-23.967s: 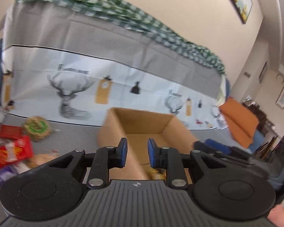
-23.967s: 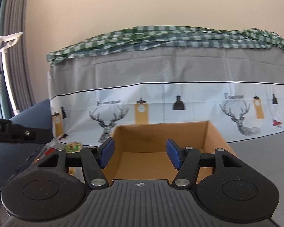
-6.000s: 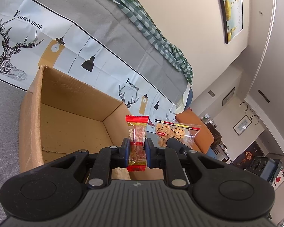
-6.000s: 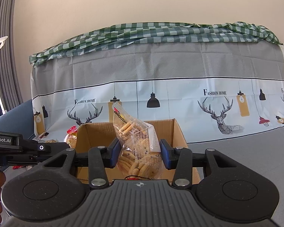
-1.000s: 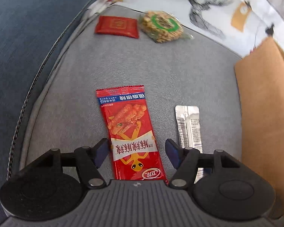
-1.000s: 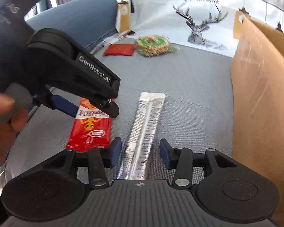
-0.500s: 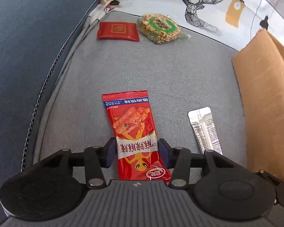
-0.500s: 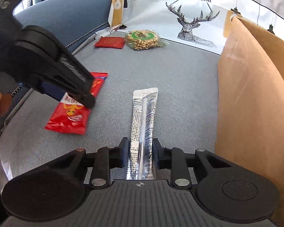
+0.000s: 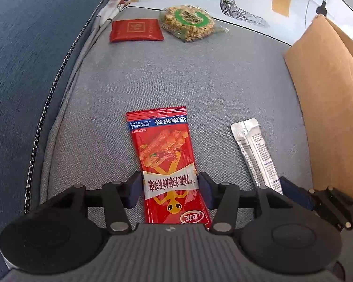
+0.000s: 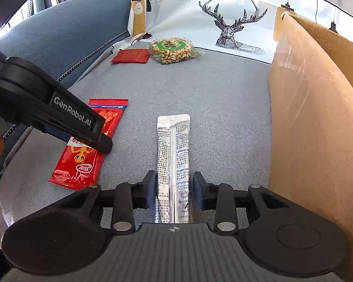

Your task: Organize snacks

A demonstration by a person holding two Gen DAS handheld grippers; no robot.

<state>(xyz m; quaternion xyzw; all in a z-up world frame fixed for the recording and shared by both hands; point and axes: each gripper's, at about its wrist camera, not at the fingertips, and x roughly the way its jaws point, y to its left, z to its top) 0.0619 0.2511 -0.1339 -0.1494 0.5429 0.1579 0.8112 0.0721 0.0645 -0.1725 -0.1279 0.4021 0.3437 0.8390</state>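
We hold our left gripper [image 9: 170, 189] clamped on the red snack packet [image 9: 167, 162], and our right gripper [image 10: 174, 191], jaws just reopening, brackets the silver sachet [image 10: 174, 155], cardboard box [image 10: 317, 117] at three o'clock.

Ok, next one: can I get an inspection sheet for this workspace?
Surface: grey cushion, flat.
Job's things: red snack packet and silver sachet lying flat; cardboard box beside them; small red pack and round nut snack further back.
Clutter: nothing seen.
Grippers: left gripper has just been closing, fingers flank the red snack packet, contact unclear; right gripper has just been opening, silver sachet between fingers, ungripped.
Cables: nothing seen.
Surroundings: deer-print cloth, blue upholstery.
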